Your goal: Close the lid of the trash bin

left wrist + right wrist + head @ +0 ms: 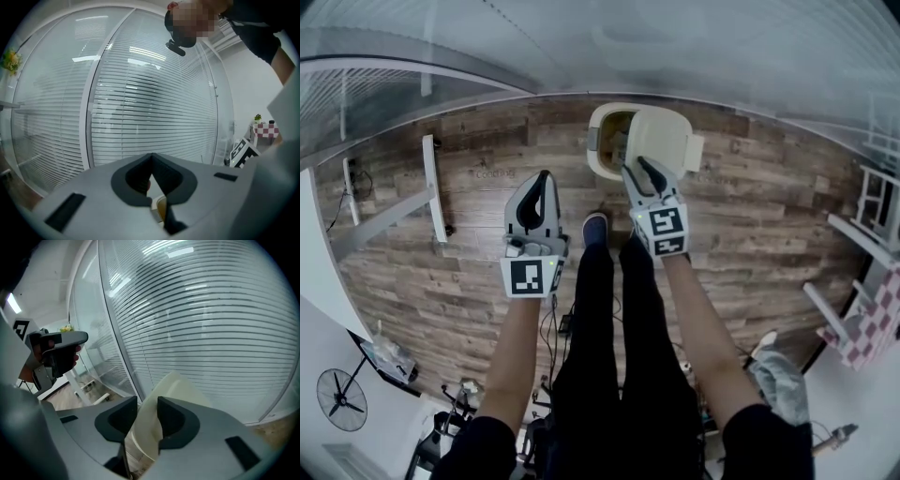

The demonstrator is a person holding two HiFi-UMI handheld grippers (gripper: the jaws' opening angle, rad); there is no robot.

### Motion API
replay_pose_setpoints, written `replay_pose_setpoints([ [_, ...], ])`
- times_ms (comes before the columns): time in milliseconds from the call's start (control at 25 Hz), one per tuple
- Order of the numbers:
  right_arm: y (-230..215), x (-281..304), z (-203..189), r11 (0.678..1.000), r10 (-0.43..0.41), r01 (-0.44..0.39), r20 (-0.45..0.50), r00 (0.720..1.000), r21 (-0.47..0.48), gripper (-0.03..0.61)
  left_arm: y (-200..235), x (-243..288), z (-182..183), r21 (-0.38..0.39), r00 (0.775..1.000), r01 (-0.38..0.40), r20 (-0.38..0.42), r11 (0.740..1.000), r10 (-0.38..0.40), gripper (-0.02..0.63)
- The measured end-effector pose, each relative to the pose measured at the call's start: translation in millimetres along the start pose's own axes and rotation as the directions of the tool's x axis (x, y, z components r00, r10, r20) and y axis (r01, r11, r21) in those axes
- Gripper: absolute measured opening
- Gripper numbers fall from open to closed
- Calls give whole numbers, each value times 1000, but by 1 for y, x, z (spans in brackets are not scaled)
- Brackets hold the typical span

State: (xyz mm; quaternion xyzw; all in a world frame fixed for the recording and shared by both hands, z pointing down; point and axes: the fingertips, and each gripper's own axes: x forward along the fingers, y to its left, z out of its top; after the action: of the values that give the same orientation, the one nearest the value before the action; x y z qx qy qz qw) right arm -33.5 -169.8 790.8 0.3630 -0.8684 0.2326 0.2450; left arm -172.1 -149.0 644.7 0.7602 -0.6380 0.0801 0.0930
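A cream trash bin stands on the wood floor by the glass wall, its lid raised upright over the opening. My right gripper reaches to the lid's near left edge. In the right gripper view its jaws stand apart with the lid showing through the gap just ahead; no pad visibly presses on it. My left gripper hangs left of the bin, apart from it, fingertips together and empty. In the left gripper view its jaws meet at the tips.
The glass wall with blinds runs right behind the bin. White frame pieces lie on the floor at left, and a checkered chair stands at right. The person's legs and shoe are just before the bin. A fan sits lower left.
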Motion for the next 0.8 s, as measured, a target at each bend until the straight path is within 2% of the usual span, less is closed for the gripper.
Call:
replay_pose_setpoints([
  [240,14,28,-14,999,23,-25,-67,998,-29,121,8,-6,-18,-9,999,-34,-26,999,33,6],
  [600,23,60,-33,999,29,-31,-128,991,-13,107,14,-9,-42,-4,999,-27,-47,1000,27,6],
  [720,27,69,-39,999,33,-37,-146,989,-21,87,15,-8,-44,-32,998,-39,-56,999,37,6],
  [800,27,75,-46,999,22,-29,-165,986,-38,74,17,-11,-50,-24,998,-31,-62,999,29,6],
])
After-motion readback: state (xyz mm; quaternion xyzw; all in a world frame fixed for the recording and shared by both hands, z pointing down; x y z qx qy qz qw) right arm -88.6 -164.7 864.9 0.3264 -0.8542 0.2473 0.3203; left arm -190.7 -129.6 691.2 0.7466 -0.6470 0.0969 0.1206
